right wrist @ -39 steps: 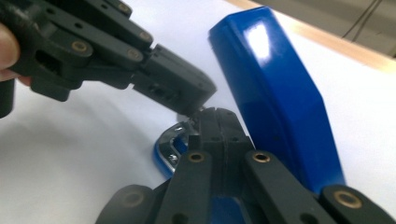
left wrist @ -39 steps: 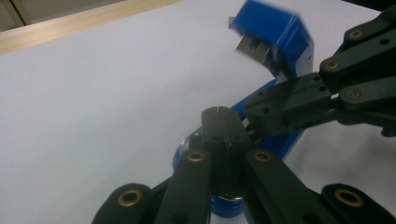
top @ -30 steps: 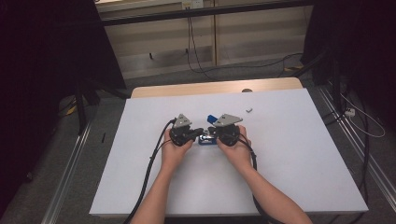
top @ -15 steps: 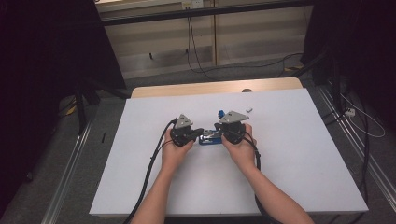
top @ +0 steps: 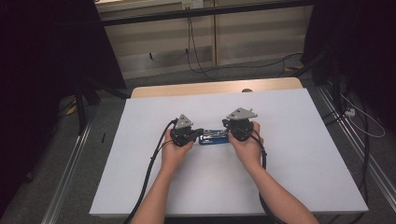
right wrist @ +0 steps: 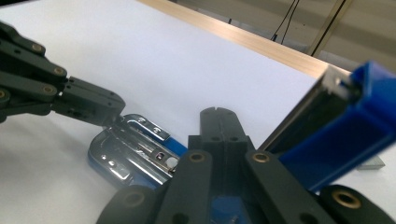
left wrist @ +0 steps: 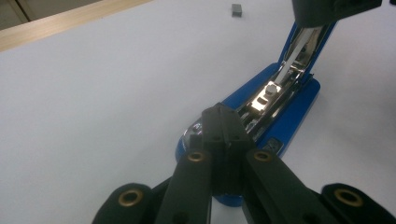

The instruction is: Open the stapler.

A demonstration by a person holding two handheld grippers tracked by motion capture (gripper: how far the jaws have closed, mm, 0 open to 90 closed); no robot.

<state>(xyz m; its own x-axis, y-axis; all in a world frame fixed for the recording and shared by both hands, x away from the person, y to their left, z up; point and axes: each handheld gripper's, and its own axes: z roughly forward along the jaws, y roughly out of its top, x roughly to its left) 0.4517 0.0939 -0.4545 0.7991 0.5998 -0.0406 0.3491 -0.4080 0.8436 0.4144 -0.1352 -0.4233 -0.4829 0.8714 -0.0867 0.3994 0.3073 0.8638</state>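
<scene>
- The left gripper [top: 198,132], jaws clenched together, pressed on the front end of the blue stapler [top: 213,137]; a slip off the chrome would have let the base jump.
- The stapler lay on the white table [top: 299,154], between the two grippers, its lid [right wrist: 341,126] swung up.
- The right gripper [top: 232,127], jaws clenched with nothing between them, propped the lid; losing contact could have snapped it shut.
- The staple strip [left wrist: 236,9] lay beyond the stapler, at risk of a knock.

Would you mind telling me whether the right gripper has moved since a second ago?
Yes. The right gripper has shifted right along the stapler, away from the left gripper, which kept its place.
</scene>
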